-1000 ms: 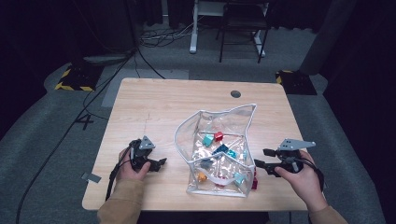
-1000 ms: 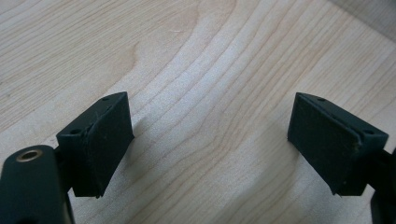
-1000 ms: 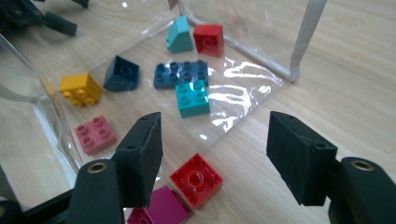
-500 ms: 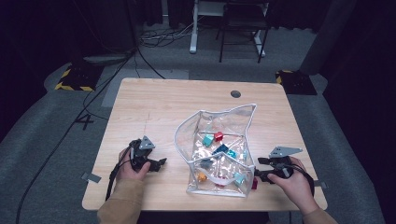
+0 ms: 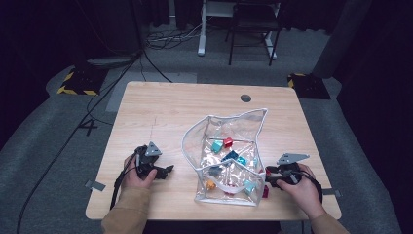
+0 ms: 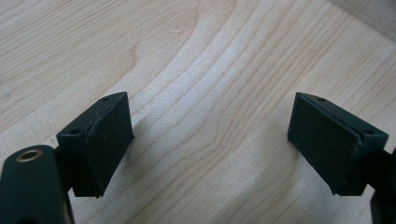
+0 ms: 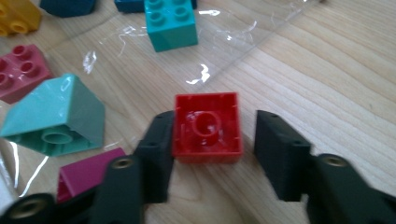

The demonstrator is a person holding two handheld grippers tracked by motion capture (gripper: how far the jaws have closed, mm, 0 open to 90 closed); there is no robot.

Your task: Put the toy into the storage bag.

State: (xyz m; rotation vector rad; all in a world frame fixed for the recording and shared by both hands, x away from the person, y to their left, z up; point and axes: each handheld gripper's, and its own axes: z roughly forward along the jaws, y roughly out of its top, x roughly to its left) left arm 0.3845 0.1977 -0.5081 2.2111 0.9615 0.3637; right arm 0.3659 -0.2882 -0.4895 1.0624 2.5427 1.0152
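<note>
Our right claw (image 7: 209,154) straddles a red brick (image 7: 207,127) lying hollow side up on the worktop (image 5: 165,112), just outside the clear plastic bag (image 5: 229,161). Its jaws have just been closing; the left one touches the brick, the right one stands a little off it. Our left claw (image 6: 210,140) rests wide over bare wood, well apart from the bag.

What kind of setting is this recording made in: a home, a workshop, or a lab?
Probably a lab or studio set up for recording. A lone wooden table stands on grey carpet amid dark surroundings, loose cables run across the floor, and yellow-black hazard-striped blocks sit beyond the table.
</note>
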